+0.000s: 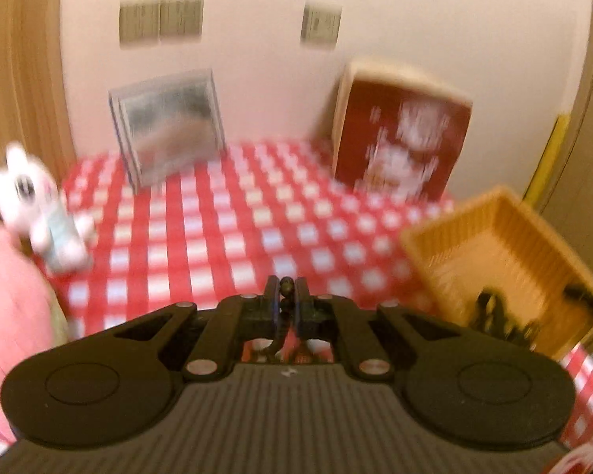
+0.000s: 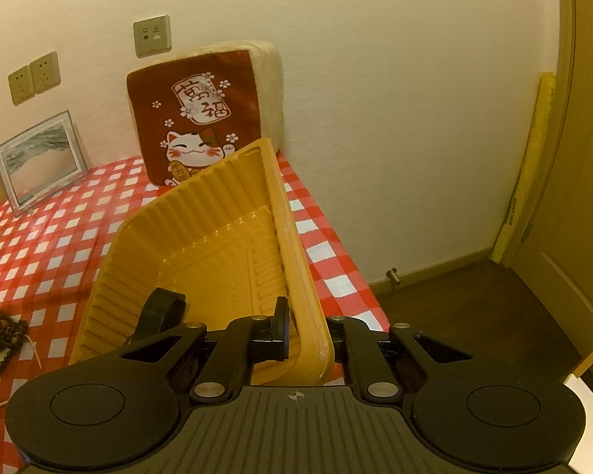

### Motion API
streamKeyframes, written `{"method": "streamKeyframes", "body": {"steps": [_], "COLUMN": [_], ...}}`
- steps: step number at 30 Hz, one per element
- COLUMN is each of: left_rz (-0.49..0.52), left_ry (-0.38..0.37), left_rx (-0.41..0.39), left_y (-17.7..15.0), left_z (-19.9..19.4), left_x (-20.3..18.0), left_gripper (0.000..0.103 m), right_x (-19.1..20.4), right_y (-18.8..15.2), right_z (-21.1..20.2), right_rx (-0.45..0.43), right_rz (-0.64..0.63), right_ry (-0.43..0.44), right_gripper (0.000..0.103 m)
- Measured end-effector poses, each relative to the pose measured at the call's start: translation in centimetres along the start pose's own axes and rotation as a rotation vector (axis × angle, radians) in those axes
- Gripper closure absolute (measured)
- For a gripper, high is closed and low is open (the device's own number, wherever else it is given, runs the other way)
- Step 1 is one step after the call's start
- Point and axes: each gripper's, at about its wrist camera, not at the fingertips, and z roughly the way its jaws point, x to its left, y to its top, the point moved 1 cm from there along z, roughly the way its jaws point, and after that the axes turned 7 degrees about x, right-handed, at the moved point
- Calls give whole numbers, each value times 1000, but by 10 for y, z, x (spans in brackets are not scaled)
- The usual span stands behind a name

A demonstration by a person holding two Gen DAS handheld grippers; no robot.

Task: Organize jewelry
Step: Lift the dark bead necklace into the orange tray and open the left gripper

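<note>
My left gripper [image 1: 286, 288] is shut on a dark beaded strand [image 1: 285, 285]. The beads show between the fingertips and a loop hangs below them, above the red-checked tablecloth [image 1: 225, 229]; this view is blurred. The yellow ribbed tray [image 2: 201, 245] is tilted, and my right gripper [image 2: 305, 326] is shut on its right wall. A black band [image 2: 163, 308] lies inside the tray near the fingers. More dark beaded jewelry [image 2: 2, 337] and a pale cord [image 2: 33, 351] lie on the cloth left of the tray. In the left wrist view the tray [image 1: 490, 237] is at the right with dark pieces [image 1: 494, 312] in it.
A white plush bunny [image 1: 31, 205] sits at the table's left, with a pink sleeve [image 1: 8, 300] beside it. A framed picture [image 2: 39, 158] and a red cat cushion [image 2: 205, 114] lean on the back wall. The table's right edge [image 2: 359, 288] drops to a dark floor by a door.
</note>
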Motion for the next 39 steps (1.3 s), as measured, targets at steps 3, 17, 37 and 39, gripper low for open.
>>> {"method": "streamKeyframes", "body": {"steps": [3, 17, 37, 39], "left_rz": [26, 67, 201, 216], "left_ry": [-15, -96, -344, -380], "left_rx": [-71, -283, -377, -382], "left_y": [26, 107, 175, 180], "left_z": [-29, -141, -180, -177], "left_x": [-4, -16, -92, -103], "left_gripper": [97, 97, 97, 97], "right_x": [0, -2, -3, -2], "right_y": [0, -1, 2, 2], "right_z": [0, -4, -6, -7], "right_rx": [-3, -18, -29, -30], "right_rz": [1, 6, 10, 11], "right_ry": [3, 25, 52, 54], "right_gripper": [95, 95, 95, 95]}}
